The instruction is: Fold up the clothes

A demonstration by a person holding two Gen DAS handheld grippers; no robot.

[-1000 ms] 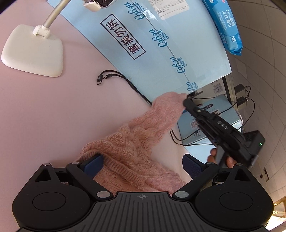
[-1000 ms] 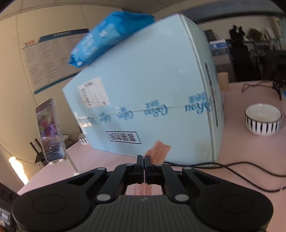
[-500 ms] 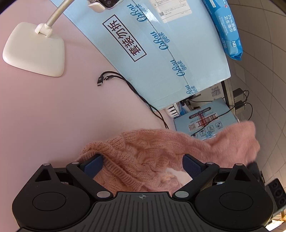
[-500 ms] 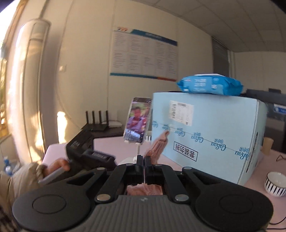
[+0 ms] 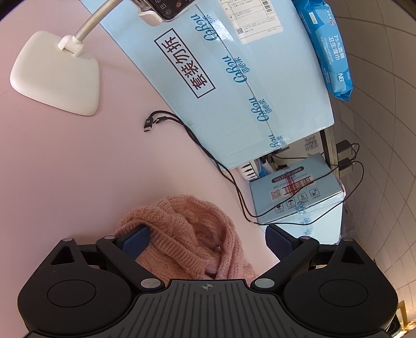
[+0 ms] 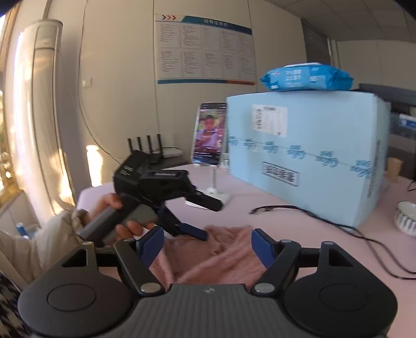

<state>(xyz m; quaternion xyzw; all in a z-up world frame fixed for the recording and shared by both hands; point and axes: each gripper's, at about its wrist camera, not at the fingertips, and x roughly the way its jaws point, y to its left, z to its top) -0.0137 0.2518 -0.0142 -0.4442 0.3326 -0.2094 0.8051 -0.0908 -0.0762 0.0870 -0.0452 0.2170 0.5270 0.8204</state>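
Right tongs [image 6: 208,247] opened, released pink sweater [image 5: 187,234]; sleeve now folded over.

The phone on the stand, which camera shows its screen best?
The right wrist view: the phone faces that camera, screen fully visible. The left wrist view catches only its lower end at the frame's top edge.

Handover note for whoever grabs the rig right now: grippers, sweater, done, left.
Left gripper: open, low over the pink sweater, one finger pad against the knit, nothing clamped.
Right gripper: open, empty, hovering above the same sweater.
Sweater: bunched in a loose heap on the pink table, near the edge, in front of the light blue box; black cable lies apart from it.
Done: one part has been thrown over onto the heap and let go.
Left: flatten, square up the folds, finish folding.
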